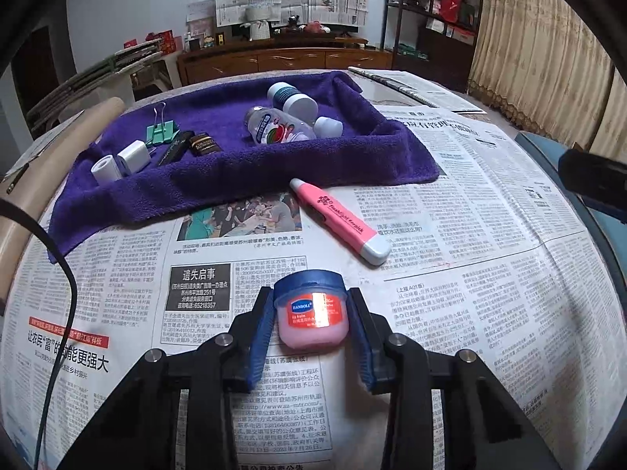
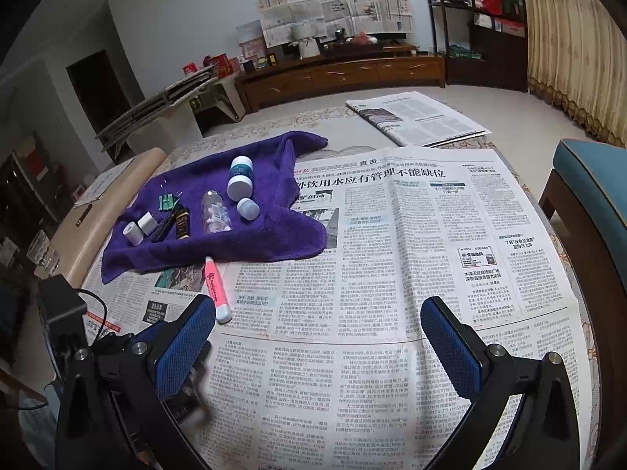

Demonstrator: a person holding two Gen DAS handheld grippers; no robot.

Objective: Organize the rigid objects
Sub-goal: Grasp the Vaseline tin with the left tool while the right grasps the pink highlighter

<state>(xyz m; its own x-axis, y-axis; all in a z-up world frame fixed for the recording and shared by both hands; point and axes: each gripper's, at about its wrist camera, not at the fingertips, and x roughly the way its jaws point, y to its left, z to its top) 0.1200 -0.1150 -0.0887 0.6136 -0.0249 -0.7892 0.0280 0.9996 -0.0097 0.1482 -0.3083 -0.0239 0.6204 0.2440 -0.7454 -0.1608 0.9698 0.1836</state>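
A small pink lip-balm jar (image 1: pixel 311 315) with a blue lid stands on the newspaper, and my left gripper (image 1: pixel 310 291) is shut on it, a blue pad against each side. Just beyond it lies a pink pen-shaped earpick (image 1: pixel 339 219), also seen as the earpick (image 2: pixel 216 288) in the right wrist view. The purple towel (image 1: pixel 243 180) behind holds two white-capped bottles (image 1: pixel 292 98), a clear bottle (image 1: pixel 278 127), a green binder clip (image 1: pixel 160 131), a white adapter (image 1: pixel 133 156) and dark small items. My right gripper (image 2: pixel 317 313) hovers open over bare newspaper with nothing between its fingers.
Newspaper (image 2: pixel 411 235) covers most of the round table. A folded newspaper (image 2: pixel 415 121) lies at the far edge. A blue-cushioned chair (image 2: pixel 591 196) stands at the right. A black cable (image 1: pixel 58 274) hangs over the left side, near a beige roll (image 2: pixel 113 199).
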